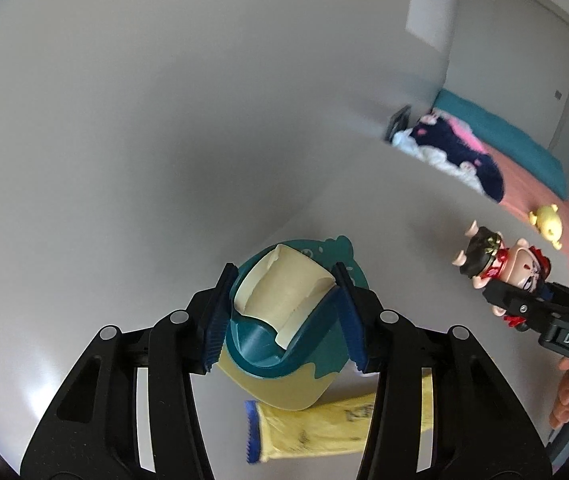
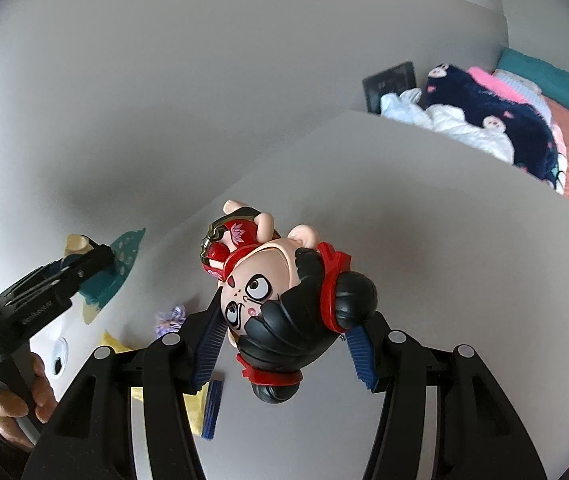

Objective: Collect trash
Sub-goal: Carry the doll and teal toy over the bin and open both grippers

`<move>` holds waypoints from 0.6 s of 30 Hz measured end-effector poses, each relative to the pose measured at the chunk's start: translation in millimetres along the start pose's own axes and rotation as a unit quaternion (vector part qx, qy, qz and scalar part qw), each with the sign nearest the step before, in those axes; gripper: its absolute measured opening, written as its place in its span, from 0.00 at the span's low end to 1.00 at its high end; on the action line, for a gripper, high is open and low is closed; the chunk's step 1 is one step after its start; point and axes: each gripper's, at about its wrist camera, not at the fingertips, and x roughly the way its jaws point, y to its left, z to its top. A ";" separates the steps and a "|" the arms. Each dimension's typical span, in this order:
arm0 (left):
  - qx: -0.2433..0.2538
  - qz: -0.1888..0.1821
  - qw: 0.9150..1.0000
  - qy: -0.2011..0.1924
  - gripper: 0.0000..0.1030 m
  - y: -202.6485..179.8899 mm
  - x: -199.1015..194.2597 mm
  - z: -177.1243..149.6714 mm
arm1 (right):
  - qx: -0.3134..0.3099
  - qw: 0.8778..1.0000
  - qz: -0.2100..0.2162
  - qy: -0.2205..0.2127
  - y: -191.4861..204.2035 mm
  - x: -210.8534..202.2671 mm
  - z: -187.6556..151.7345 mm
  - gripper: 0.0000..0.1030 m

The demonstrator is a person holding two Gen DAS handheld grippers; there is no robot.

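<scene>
A squashed paper cup (image 1: 288, 388), teal and yellow outside and cream inside, hangs above the white table (image 1: 404, 220). My left gripper (image 1: 284, 276) is shut on it, a blue pad pressing each side. In the right wrist view that gripper (image 2: 96, 256) and the cup (image 2: 124, 256) show at the left. My right gripper (image 2: 284, 320) is shut on the head of a toy figurine (image 2: 268, 280) with black hair and red bands, held upside down. The left wrist view shows this gripper (image 1: 500, 300) and the figurine (image 1: 484, 256) at the right. A yellow wrapper (image 1: 312, 428) with a blue serrated edge lies under the cup.
A purple crumpled scrap (image 2: 170, 318) and a white item with googly eyes (image 2: 60, 352) lie on the table near the wrapper (image 2: 196, 408). Past the table's far edge is a bed (image 1: 544, 208) with a navy blanket (image 1: 464, 152), a yellow toy (image 1: 546, 220) and a dark tablet (image 2: 390, 84).
</scene>
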 end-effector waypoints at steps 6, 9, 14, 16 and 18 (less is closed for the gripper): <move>0.023 -0.013 1.000 -0.010 0.46 -39.1 -34.7 -3.3 | 0.011 1.000 -0.010 -0.022 -13.7 -47.5 -8.0 0.55; 0.032 -0.020 0.999 -0.007 0.46 -59.5 -46.4 -12.7 | 0.016 0.999 -0.019 -0.031 -26.5 -70.5 -16.1 0.55; 0.053 -0.040 0.998 0.004 0.46 -107.7 -65.0 -37.3 | 0.037 0.998 -0.035 -0.044 -57.8 -114.0 -39.9 0.55; 0.063 -0.051 0.997 0.006 0.46 -130.0 -74.0 -49.3 | 0.046 0.997 -0.043 -0.049 -71.6 -134.6 -54.8 0.55; 0.070 -0.070 0.995 0.012 0.46 -152.3 -81.7 -62.4 | 0.054 0.996 -0.050 -0.053 -83.5 -152.6 -69.3 0.55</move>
